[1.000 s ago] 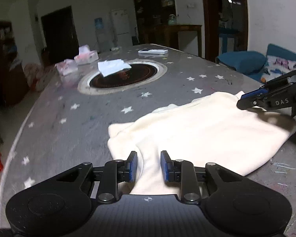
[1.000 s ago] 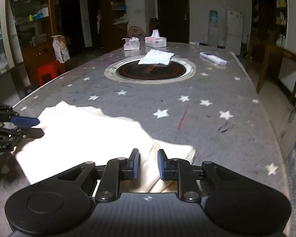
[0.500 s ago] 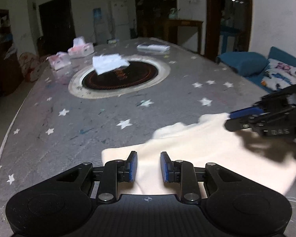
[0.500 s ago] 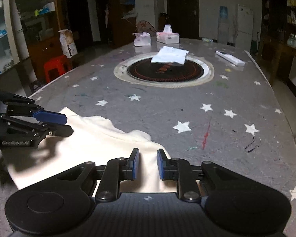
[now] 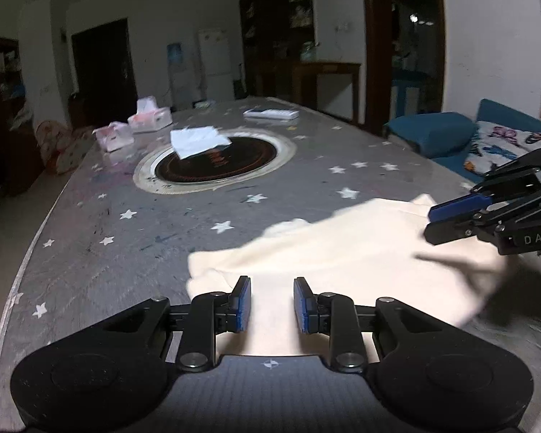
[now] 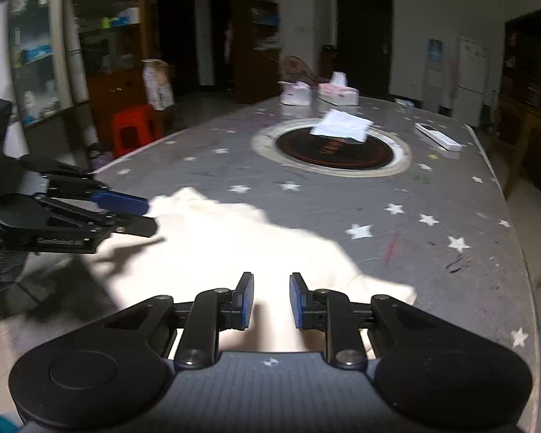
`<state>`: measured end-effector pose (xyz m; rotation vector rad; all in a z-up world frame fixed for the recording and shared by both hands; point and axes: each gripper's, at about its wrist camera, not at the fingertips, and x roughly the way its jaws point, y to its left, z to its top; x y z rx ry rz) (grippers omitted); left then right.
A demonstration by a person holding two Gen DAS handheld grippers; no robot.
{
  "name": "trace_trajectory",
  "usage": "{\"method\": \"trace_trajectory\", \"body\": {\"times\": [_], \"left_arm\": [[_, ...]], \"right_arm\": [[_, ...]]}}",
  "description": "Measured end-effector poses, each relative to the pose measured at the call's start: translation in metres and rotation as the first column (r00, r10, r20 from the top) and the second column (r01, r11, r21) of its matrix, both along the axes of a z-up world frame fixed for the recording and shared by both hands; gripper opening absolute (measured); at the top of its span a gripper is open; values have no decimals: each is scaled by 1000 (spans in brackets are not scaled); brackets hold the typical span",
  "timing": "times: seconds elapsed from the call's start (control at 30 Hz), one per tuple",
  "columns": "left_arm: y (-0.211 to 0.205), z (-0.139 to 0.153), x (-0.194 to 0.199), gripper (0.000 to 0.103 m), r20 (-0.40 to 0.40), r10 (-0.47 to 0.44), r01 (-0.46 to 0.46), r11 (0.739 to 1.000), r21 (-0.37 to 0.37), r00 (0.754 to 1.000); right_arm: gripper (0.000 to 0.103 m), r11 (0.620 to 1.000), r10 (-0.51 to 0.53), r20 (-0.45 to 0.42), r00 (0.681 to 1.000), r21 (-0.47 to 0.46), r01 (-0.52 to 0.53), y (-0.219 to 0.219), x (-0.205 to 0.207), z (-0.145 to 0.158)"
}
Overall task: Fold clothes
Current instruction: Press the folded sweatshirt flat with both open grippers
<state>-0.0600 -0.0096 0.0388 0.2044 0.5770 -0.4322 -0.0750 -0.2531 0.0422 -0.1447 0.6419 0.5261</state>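
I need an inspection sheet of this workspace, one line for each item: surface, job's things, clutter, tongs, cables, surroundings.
Surface: grey table printed with white stars, scribble marks, round dark inset in the middle.
Job's things: cream garment lying spread near the table edge, partly blurred.
Clutter: white paper on the inset; two tissue boxes; white remote.
Tongs: left tongs open above the garment; right tongs open above it too; neither holds cloth.
Cables: nothing seen.
Surroundings: red stool, shelves, white fridge, blue cushion.
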Motion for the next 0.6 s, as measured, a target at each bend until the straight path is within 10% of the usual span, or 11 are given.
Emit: {"method": "trace_trajectory", "body": {"times": [0.33, 0.6], "left_arm": [[-7, -21, -24, 31, 16, -42, 41, 998, 40, 999], [-6, -20, -26, 31, 5, -31, 31, 999, 35, 1000]], "right_arm": [[29, 993, 85, 23, 996, -82, -83, 31, -46, -25], [32, 1000, -2, -24, 1000, 21, 2, -3, -43, -21]]}}
